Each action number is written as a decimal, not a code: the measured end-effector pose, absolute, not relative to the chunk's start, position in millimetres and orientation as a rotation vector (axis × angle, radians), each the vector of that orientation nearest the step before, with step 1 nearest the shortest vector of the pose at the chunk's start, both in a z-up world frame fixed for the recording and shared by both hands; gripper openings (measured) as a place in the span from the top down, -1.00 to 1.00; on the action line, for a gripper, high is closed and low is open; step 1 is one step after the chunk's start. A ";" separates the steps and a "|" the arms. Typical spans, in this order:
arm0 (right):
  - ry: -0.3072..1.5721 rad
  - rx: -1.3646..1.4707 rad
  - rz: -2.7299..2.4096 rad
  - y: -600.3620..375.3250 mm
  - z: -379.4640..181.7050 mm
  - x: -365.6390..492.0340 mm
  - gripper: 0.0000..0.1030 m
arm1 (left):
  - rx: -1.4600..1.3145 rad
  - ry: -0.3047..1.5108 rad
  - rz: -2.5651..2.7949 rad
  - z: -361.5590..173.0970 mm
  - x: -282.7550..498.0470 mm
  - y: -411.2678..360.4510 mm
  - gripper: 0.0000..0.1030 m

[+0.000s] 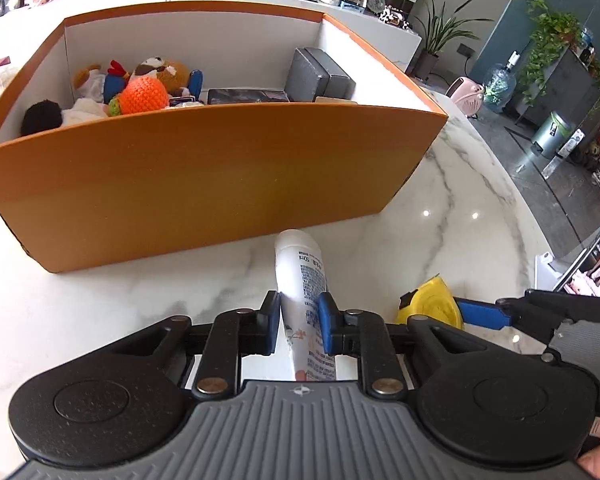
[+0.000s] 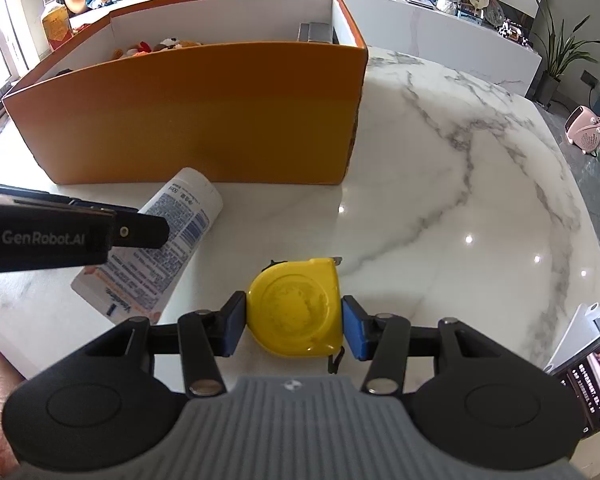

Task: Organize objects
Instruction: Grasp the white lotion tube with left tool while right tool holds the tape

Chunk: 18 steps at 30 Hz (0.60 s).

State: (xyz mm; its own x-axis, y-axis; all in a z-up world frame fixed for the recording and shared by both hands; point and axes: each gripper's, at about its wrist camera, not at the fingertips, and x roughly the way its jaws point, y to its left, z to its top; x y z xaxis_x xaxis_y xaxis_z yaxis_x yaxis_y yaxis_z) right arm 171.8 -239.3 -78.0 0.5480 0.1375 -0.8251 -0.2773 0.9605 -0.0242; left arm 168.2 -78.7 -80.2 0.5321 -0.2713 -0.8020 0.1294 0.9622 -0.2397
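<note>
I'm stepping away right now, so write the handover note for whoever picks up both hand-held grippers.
Left hand-held gripper: shut on the white plastic lotion tube, in front of the orange cardboard box.
Right hand-held gripper: blue pads against the sides of the yellow tape measure on the white marble table.
Done: plush toys and dark grey boxes already lie in the box.
Left: put the tube and tape measure into the box.

Both tongs look alike: the left tongs (image 1: 299,326) and right tongs (image 2: 294,326) have blue pads (image 2: 354,332), black linkages with silver rivets, round black housings and ribbed grey bodies; "GenRobot.AI" lettering marks one side.
</note>
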 end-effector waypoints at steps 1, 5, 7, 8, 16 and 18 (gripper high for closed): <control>0.959 -0.160 0.248 -239.1 -77.8 171.2 -0.02 | -0.150 0.983 -0.238 -79.9 167.6 -78.7 0.55; 0.951 -0.164 0.244 -239.4 -76.9 169.6 -0.02 | -0.157 0.969 -0.228 -77.4 162.4 -77.6 0.57; 0.942 -0.160 0.245 -240.1 -75.5 168.1 -0.02 | -0.151 0.949 -0.225 -72.1 158.1 -77.7 0.57; 0.938 -0.161 0.245 -240.1 -74.8 167.4 -0.02 | -0.147 0.943 -0.223 -69.5 156.3 -77.5 0.58; 0.881 -0.169 0.259 -239.1 -66.4 157.5 -0.02 | -0.139 0.884 -0.248 -41.5 138.5 -70.8 0.60; 0.863 -0.169 0.261 -239.3 -62.9 153.7 -0.02 | -0.129 0.872 -0.255 -33.9 134.6 -70.5 0.60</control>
State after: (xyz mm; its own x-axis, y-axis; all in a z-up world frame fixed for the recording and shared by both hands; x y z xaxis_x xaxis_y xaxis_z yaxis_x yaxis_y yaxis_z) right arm 153.7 -239.3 -62.9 0.6211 0.1583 -0.7675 -0.2939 0.9550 -0.0408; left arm 134.6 -70.5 -33.9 0.6157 -0.2727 -0.7392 0.1679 0.9621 -0.2150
